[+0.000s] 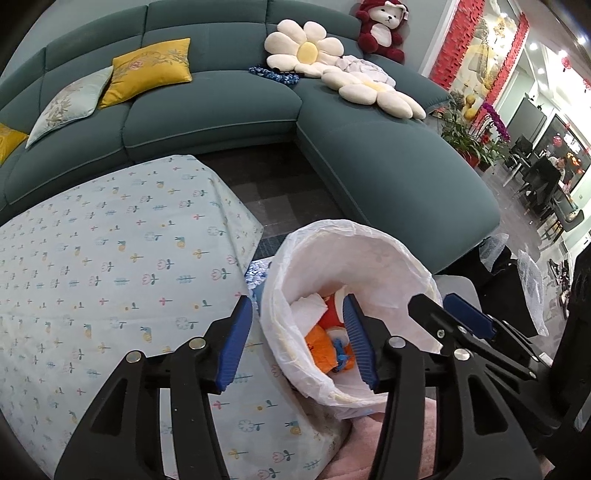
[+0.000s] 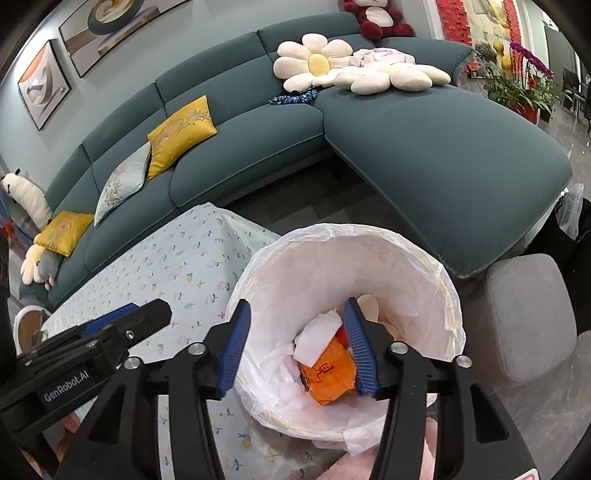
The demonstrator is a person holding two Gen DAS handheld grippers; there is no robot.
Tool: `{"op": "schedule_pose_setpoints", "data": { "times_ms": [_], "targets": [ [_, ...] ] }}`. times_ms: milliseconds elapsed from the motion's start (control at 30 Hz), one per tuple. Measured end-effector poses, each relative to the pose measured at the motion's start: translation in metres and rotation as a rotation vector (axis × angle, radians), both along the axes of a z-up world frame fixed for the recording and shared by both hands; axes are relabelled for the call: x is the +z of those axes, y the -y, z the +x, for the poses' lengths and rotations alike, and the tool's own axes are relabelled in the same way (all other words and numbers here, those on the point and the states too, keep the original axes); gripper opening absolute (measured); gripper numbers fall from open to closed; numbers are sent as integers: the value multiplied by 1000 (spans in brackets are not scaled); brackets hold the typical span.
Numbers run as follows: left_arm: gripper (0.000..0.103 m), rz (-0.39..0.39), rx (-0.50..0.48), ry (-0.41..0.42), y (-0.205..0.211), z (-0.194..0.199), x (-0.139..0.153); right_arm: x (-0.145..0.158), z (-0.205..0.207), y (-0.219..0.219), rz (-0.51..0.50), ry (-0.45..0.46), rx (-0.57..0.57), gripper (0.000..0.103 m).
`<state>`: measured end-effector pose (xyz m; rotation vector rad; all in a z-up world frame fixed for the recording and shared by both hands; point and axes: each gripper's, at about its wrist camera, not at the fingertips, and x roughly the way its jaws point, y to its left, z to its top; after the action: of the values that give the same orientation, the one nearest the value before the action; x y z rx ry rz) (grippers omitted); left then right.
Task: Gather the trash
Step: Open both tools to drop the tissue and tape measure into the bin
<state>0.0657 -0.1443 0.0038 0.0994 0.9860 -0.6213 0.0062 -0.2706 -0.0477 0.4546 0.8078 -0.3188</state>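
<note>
Living room, teal fabric sofa [image 2: 424, 147] behind. Your left tongs [image 1: 301, 341] and right tongs [image 2: 297, 349] spread, empty; white-lined round bin [image 2: 448, 291] holds orange wrapper [image 2: 328, 376]. Hold above rim.

The bin [image 2: 424, 266] stands just to the right of the cloth-covered surface [image 1: 92, 266], with the sofa [image 1: 221, 110] behind both. Inside the bin lie a wrapper [image 2: 328, 376] and crumpled paper [image 2: 317, 338]. The left gripper [image 1: 295, 343] and right gripper [image 2: 295, 347] hang side by side above the bin's near rim. Flower cushions [image 1: 306, 50] and a plush bear [image 1: 382, 27] sit on the sofa's far corner, pillows [image 1: 151, 68] to their left.
</note>
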Motion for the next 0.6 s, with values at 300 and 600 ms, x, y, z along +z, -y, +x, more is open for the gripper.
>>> {"op": "schedule_pose_setpoints", "data": {
  "times_ms": [300,600],
  "targets": [
    [58,35,34,33,-18,-4,-3,4,-10,-22,-58,-47,36,66],
    [69,122,53,101,-40,-15,-10,12,-20,-44,-145,-53,33,84]
  ]
}}
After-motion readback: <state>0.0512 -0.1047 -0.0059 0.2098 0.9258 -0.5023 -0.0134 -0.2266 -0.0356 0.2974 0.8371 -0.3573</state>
